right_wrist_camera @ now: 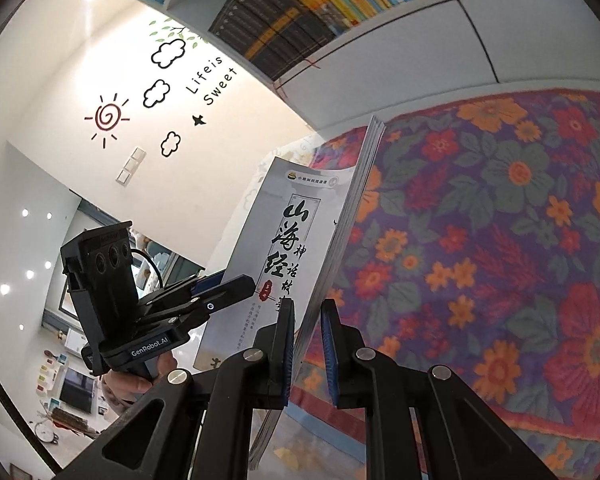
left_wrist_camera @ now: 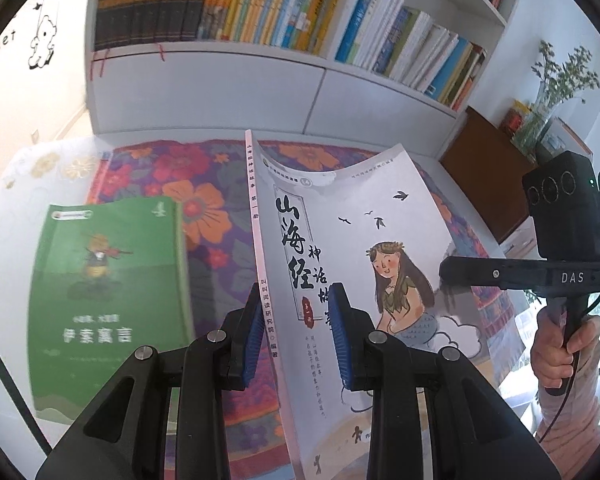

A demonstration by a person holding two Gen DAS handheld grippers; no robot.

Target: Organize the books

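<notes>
Both the left gripper (left_wrist_camera: 296,332) and right gripper (right_wrist_camera: 306,344) pinch the thin grey-white illustrated paperback (left_wrist_camera: 352,248), held upright at centre frame. It seems bound for the white bookshelf (left_wrist_camera: 236,56) above; next calls for aligning its spine with a gap.

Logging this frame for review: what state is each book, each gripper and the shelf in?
White book: lifted off the floral cloth, tilted, front cover bowed, gripped from two sides.
Green book: lying flat on the cloth, closed, untouched.
Left gripper: shut on the white book at its spine edge.
Right gripper: shut on the white book at its page edge.
Bookshelf: rows full of upright books, cupboard doors below closed.
</notes>
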